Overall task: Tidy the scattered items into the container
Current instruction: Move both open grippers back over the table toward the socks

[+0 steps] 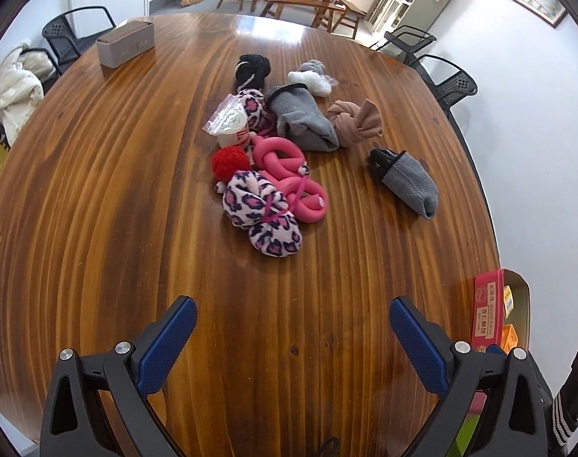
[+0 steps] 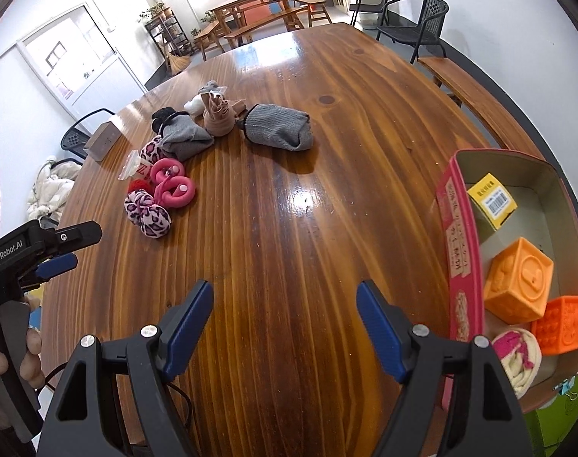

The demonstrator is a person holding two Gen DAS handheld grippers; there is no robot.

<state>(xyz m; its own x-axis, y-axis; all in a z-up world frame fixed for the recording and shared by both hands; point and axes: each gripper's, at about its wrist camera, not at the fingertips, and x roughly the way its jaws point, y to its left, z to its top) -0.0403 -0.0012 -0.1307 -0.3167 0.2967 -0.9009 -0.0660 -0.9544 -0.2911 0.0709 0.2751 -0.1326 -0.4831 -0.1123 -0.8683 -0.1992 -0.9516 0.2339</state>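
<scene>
A pile of soft items lies mid-table: a pink leopard-print pouch (image 1: 262, 215) (image 2: 148, 211), a pink foam twist (image 1: 289, 175) (image 2: 173, 184), a red pom-pom (image 1: 231, 162), grey socks (image 1: 302, 120) (image 2: 279, 125) and a tan knotted sock (image 1: 355, 120) (image 2: 218, 116). The pink-walled box (image 2: 462, 251) (image 1: 487, 310) stands at the right table edge and holds orange cubes (image 2: 519, 280), a yellow box and a rolled sock. My left gripper (image 1: 292, 312) is open and empty, short of the pile. My right gripper (image 2: 285, 301) is open and empty, left of the box.
A grey rectangular box (image 1: 126, 43) sits at the table's far left. A black ball of fabric (image 1: 253, 68) and a white-grey bundle (image 1: 313, 76) lie behind the pile. Black chairs (image 2: 414, 26) and a wooden bench (image 2: 475, 99) surround the table.
</scene>
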